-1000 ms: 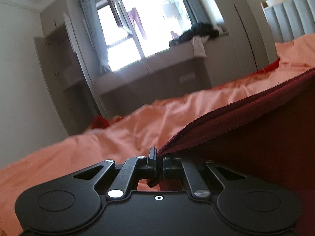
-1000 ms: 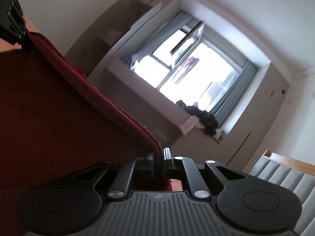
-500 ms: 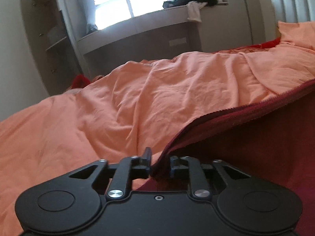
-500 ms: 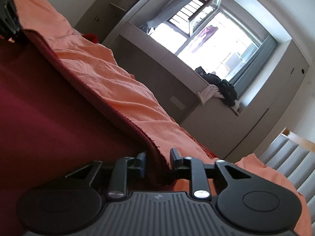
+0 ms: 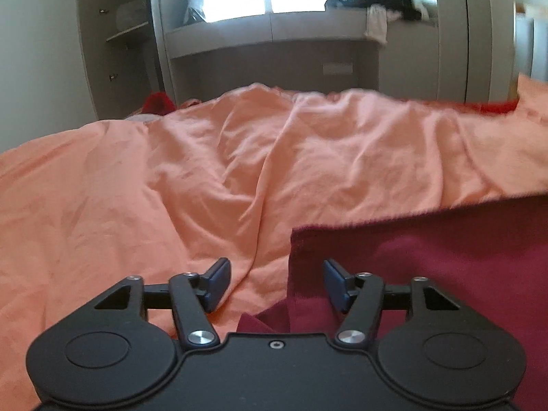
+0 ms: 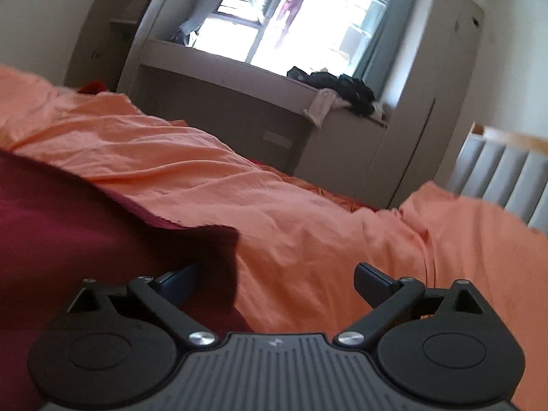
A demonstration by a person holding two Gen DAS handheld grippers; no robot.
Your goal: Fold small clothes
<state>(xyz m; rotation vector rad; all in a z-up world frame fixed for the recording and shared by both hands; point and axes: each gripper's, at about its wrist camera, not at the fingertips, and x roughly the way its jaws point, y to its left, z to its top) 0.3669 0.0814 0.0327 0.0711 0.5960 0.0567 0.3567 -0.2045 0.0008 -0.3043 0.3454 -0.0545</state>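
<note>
A dark red garment (image 5: 428,267) lies flat on the orange bedsheet (image 5: 205,178). In the left wrist view its left corner sits just ahead of my left gripper (image 5: 275,279), which is open, with the cloth's edge between the spread fingers. In the right wrist view the garment (image 6: 85,239) fills the lower left and its right corner lies ahead of my right gripper (image 6: 277,279), which is open wide. The left fingertip (image 6: 181,279) rests over the cloth. Neither gripper holds anything.
The rumpled orange sheet (image 6: 342,226) covers the bed. A grey window bench (image 5: 274,34) with a pile of dark clothes (image 6: 342,89) stands behind it. A padded grey headboard (image 6: 496,178) is at the right. A red item (image 5: 157,101) lies at the far left edge.
Both grippers lowered the red garment's edge onto the bed, then opened and let it go. The cloth now lies flat instead of hanging taut between them.
</note>
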